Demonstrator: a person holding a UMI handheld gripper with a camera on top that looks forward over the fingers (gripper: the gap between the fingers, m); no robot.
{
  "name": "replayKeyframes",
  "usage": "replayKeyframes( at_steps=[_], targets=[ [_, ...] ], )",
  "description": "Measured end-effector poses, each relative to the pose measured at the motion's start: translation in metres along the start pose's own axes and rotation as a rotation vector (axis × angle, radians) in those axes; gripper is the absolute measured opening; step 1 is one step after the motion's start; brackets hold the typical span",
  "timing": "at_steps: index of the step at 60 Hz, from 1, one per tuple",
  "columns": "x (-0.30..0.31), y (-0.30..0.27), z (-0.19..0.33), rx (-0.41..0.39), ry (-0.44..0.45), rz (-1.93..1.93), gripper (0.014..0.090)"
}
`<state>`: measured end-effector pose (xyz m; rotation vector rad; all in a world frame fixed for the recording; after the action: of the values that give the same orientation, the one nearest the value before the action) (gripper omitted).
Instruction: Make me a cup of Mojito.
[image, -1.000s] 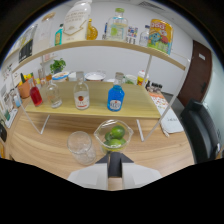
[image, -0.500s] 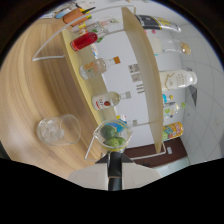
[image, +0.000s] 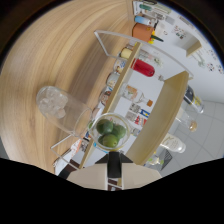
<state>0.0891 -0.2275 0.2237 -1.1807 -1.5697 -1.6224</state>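
Clear glass bowl (image: 111, 132) of green limes (image: 110, 134), round and thin-walled, sitting just ahead of the gripper (image: 113, 167), tilted with the whole rolled view. Three or so smooth, glossy limes inside, heaped together. Beside the bowl, a clear tumbler (image: 61, 109), cylindrical, holding pale ice cubes at its far end, lying across the light wood-grain tabletop (image: 55, 55). Beyond both, a two-tier wooden shelf on thin white metal legs (image: 125, 75), lined with bottles: one with red contents (image: 142, 67), an orange cylindrical container (image: 142, 31), several clear labelled glass bottles too small to read. White tiled surface (image: 200, 135) further off. Fingers mostly hidden under the dark lower band; open or closed, cannot tell.
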Motion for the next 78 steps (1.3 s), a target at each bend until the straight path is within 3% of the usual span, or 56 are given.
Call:
replayKeyframes(
  at_steps=[20, 34, 43, 49, 66, 78],
  targets=[
    [-0.003, 0.020, 0.004, -0.044, -0.054, 0.239, 0.0165],
    [-0.001, 0.063, -0.001, -0.145, -0.210, 1.015, 0.0164],
    [-0.015, 0.093, -0.001, -0.142, -0.286, 1.469, 0.0167],
    [-0.054, 0.105, -0.002, -0.140, -0.363, 1.677, 0.0166],
    [-0.210, 0.098, 0.008, -0.301, -0.650, 1.881, 0.0165],
    [-0.266, 0.086, 0.009, -0.331, -0.749, 1.870, 0.0166]
  ],
)
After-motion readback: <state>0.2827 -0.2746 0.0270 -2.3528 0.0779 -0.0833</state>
